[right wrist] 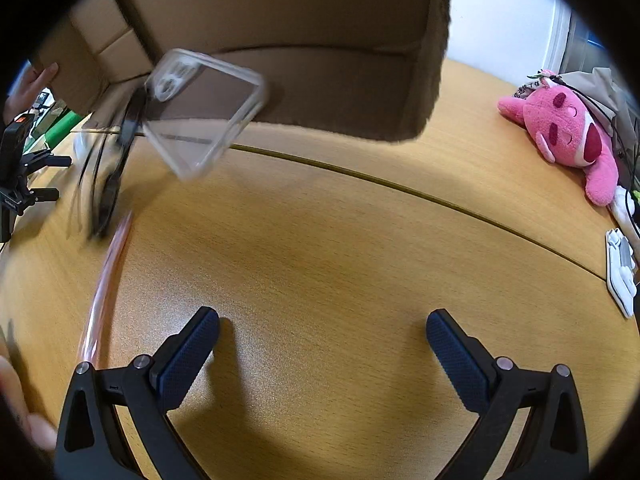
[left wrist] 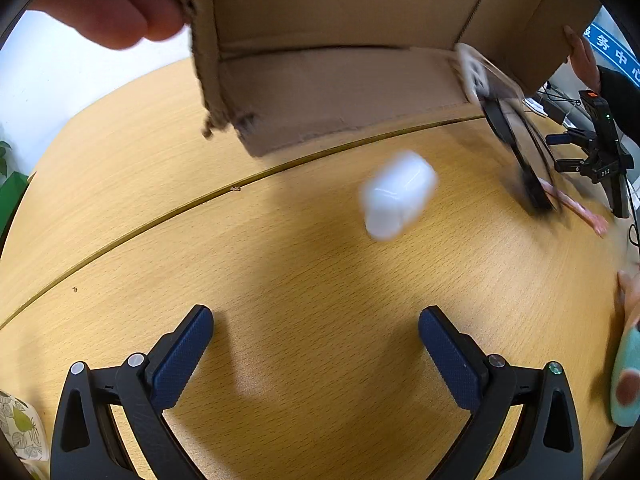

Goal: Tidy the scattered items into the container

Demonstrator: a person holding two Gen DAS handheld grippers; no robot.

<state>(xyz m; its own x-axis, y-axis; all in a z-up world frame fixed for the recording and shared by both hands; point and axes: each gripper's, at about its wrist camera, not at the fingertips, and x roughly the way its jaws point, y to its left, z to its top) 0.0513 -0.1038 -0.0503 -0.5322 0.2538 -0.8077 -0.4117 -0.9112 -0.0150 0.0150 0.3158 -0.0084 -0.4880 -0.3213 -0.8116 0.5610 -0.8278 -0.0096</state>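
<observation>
A person's hands hold a cardboard box tipped above the wooden table, its opening toward me. A white rounded case is motion-blurred below the box, well ahead of my left gripper, which is open and holds nothing. A clear phone case hangs blurred at the rim of the box. A black ring-shaped item and a pink strip streak down at the left. My right gripper is open over bare table.
A pink plush toy lies at the table's far right, with a white flat item near the right edge. A black device on a stand sits behind the falling items. A teal pouch is at the right edge.
</observation>
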